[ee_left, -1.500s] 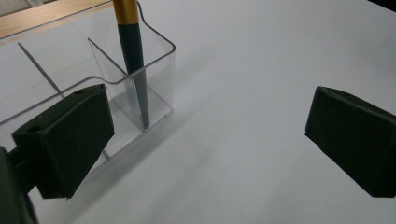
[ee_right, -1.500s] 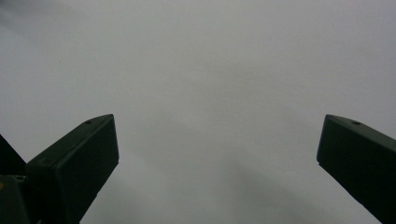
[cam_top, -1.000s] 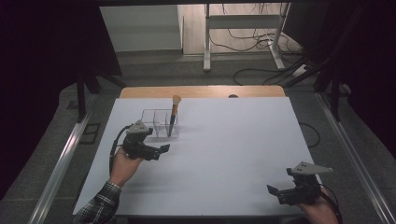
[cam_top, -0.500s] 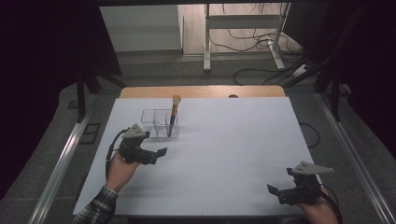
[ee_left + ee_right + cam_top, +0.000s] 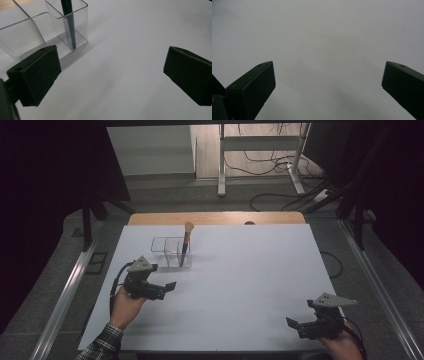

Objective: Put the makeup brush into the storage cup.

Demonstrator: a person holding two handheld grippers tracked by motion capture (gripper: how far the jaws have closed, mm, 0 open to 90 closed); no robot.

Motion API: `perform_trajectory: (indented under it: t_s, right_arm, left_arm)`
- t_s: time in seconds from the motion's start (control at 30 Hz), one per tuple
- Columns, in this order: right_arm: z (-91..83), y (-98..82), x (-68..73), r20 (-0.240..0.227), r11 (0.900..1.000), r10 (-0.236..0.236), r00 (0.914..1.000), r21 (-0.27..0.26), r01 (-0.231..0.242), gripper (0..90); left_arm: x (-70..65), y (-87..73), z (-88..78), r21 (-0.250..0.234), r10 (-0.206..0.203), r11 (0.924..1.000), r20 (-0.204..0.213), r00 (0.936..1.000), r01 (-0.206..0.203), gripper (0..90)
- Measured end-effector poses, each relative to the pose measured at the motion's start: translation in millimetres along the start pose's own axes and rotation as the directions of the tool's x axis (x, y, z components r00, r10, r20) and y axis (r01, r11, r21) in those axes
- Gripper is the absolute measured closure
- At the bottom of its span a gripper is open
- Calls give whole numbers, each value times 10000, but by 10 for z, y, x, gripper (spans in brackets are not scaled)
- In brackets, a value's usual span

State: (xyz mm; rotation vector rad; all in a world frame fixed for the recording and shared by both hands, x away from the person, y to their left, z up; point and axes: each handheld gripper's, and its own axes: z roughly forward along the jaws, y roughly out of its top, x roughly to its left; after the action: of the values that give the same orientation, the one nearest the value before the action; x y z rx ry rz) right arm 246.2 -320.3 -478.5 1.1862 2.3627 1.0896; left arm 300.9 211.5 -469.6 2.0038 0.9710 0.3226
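Brush (image 5: 185, 243) stands upright, slightly tilted, in the right compartment of a clear organizer (image 5: 169, 251) at the far left of the white desk (image 5: 240, 270), bristles up; the left gripper view shows its dark handle (image 5: 70, 22) touching the compartment floor. Left hand-held gripper (image 5: 167, 289) sits near the organizer on its near side, jaws wide apart, holding nothing. Right hand-held gripper (image 5: 295, 326) lies at the near right corner, well apart, jaws wide apart, empty.

Brush (image 5: 68, 22) head beyond the left gripper view's top edge.
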Motion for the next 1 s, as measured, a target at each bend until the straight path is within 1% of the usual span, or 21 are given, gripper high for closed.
perform_trajectory:
  t_s: [0.2, 0.57, 0.73, 1.0]
  right_arm:
    - [-4, 0, -3, -37, 10000, 14, 10000, -81, -14, 0]
    - [-3, 1, -5, -64, 9999, -9, 10000, -111, 8, 0]
    - [-5, 3, 0, -17, 9999, -45, 10000, -115, 45, 0]
    - [0, 3, 4, 7, 9999, -71, 10000, -73, 71, 0]
  left_arm:
    - [-17, -26, -41, -40, 9, 10000, -58, 10000, -9, 12]
    - [-53, -119, -139, -7, 4, 10000, -152, 9999, -5, 12]
    - [-51, -178, -200, -38, -149, 9999, -197, 9997, 149, 12]
    - [-55, -247, -276, -103, -285, 9995, -239, 9993, 283, 12]
